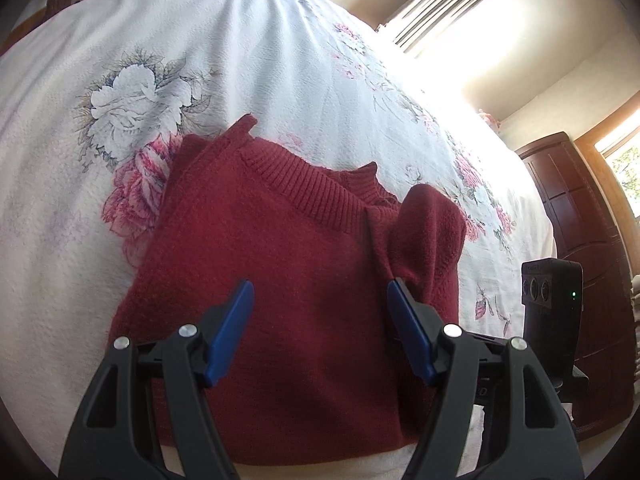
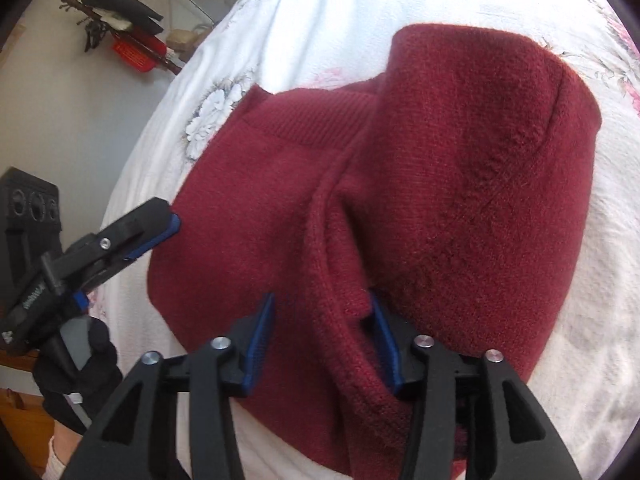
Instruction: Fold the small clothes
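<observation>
A bed (image 1: pixel 280 60) under a white floral-printed cover fills a sunlit room with a dark wooden wardrobe (image 1: pixel 580 216). One dark red knitted sweater (image 1: pixel 260 248), ribbed at the collar, lies partly folded on it. My left gripper (image 1: pixel 320 300) hovers wide open, empty. My right gripper (image 2: pixel 324 320) gapes around a raised sweater fold, not clamped.

A home bedroom, it seems: a floral bedspread (image 1: pixel 248 64) fills the view, with a dark wooden wardrobe (image 1: pixel 576 208) at three o'clock and a curtained window (image 1: pixel 444 4) at one.
</observation>
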Demonstrator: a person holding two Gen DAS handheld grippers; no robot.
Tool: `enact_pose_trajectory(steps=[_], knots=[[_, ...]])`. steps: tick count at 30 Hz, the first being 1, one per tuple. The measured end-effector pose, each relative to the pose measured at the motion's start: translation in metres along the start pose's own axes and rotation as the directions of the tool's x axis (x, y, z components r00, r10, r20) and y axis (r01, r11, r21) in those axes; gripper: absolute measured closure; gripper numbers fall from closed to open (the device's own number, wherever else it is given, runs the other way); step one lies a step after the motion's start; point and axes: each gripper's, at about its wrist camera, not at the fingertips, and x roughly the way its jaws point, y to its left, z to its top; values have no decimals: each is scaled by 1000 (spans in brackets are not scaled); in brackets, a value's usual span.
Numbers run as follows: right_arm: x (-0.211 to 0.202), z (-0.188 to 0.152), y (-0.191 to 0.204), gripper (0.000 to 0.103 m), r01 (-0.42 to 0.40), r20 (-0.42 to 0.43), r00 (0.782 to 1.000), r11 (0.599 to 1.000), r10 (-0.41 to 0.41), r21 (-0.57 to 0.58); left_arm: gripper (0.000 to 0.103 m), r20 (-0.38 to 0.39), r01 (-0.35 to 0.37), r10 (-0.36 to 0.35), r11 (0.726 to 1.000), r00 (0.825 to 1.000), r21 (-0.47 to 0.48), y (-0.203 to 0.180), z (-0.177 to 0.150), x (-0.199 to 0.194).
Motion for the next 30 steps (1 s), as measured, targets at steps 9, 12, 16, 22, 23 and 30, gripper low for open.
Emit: enact_pose_trajectory(steps=[9,12,16,22,23,30], knots=[[-82,-23,-47,44,-287,139,955,938,264,194,35,-38,75,-76,997,996,-23,-16,-2,15],[-106,-40,-72,43,-321,200,940,914,276,249,35,-69,119,-121,992,990,-31,-32,0,29],[-123,-72,-106,43,-281,237,948,912,214,299,33,-139,128,-128,992,982,-9,-55,-1,54],[-100,-105,-151,42,-233,202,966,892,164,387,34,-177,100,-105,994,979,-34,-59,-5,79],[-94,-105,-156,42,-228,188,968,887,164,401,34,-182,109,-116,993,976,-46,-60,-5,83],[-77,-98,-153,42,-224,153,972,900,178,375,34,-238,133,-154,986,959,-104,-63,-2,115]])
